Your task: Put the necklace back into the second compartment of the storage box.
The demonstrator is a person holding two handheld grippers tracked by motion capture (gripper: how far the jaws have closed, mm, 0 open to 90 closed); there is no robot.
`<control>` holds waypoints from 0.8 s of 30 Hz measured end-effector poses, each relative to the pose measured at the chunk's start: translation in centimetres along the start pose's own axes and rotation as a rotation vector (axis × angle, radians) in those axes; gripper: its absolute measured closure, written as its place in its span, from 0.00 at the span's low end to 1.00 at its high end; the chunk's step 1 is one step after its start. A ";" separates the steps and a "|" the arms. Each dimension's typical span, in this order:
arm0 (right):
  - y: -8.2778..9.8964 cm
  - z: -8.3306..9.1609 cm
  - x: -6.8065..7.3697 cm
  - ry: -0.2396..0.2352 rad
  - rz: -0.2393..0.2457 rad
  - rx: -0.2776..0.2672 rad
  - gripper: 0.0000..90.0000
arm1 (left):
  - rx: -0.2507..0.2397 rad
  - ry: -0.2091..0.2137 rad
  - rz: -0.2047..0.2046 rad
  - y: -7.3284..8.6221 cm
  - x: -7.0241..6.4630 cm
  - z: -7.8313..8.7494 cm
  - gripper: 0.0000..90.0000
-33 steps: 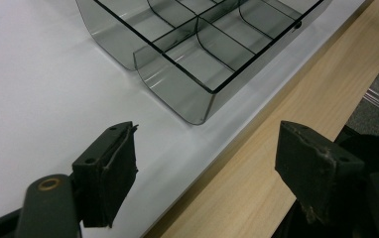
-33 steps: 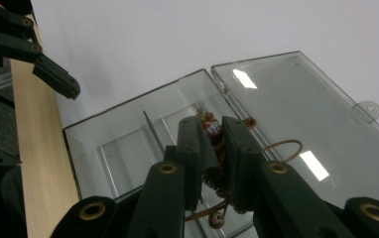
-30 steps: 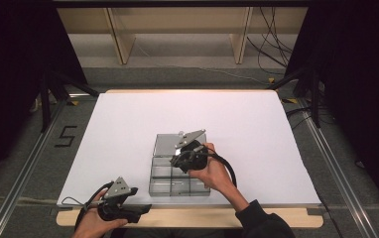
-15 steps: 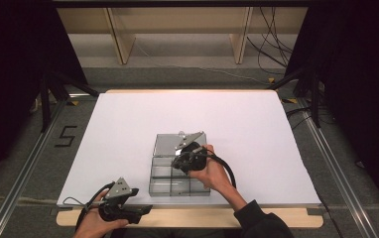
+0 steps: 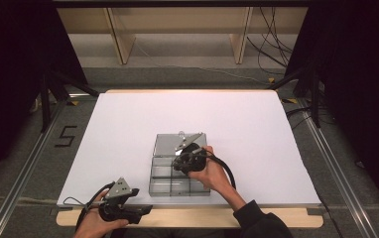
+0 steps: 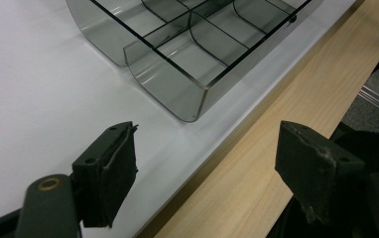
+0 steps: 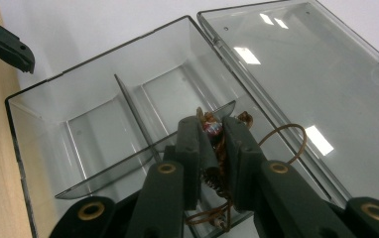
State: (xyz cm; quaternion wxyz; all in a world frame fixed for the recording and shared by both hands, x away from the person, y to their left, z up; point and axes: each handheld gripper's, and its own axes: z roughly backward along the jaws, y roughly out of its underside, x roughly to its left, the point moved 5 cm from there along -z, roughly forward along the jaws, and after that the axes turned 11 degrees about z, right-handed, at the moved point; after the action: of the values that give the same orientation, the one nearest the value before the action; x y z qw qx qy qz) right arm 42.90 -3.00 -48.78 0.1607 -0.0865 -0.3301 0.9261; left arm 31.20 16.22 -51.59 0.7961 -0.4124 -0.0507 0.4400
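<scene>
Clamping a beaded wire trinket [image 7: 212, 144], the right gripper [image 7: 212, 148] holds it over the clear box [image 7: 43, 124].

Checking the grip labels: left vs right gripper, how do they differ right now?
The left gripper has its jaws wide apart with nothing between them; the right gripper has its jaws closed on a small brown wire-and-bead trinket. The left sits at the table's wooden near edge, off the clear divided box; the right is over that box. Both have black jaws.

Beaded trinket [image 7: 212, 130] mostly hidden between right tongs [image 7: 213, 148], perhaps a bracelet
</scene>
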 end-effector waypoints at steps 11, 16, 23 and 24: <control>0.1 0.0 0.0 -0.012 -0.025 0.001 0.81 | 0.001 0.006 0.004 0.0 0.0 0.0 0.26; -0.3 0.7 0.1 0.000 -0.047 -0.033 0.78 | -0.006 0.010 0.003 0.0 0.0 -0.1 0.26; -0.6 1.7 -0.3 0.021 -0.041 -0.055 0.76 | -0.019 0.011 0.024 0.0 -0.1 -0.2 0.26; -0.5 2.0 -0.4 0.022 -0.042 -0.049 0.76 | -0.004 -0.004 0.006 0.1 0.1 -0.1 0.26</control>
State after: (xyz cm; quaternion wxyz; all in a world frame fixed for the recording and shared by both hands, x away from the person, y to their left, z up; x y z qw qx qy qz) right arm 42.82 -3.91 -46.94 0.1815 -0.0938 -0.3525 0.9132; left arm 31.27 16.24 -51.74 0.7938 -0.4133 -0.0522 0.4432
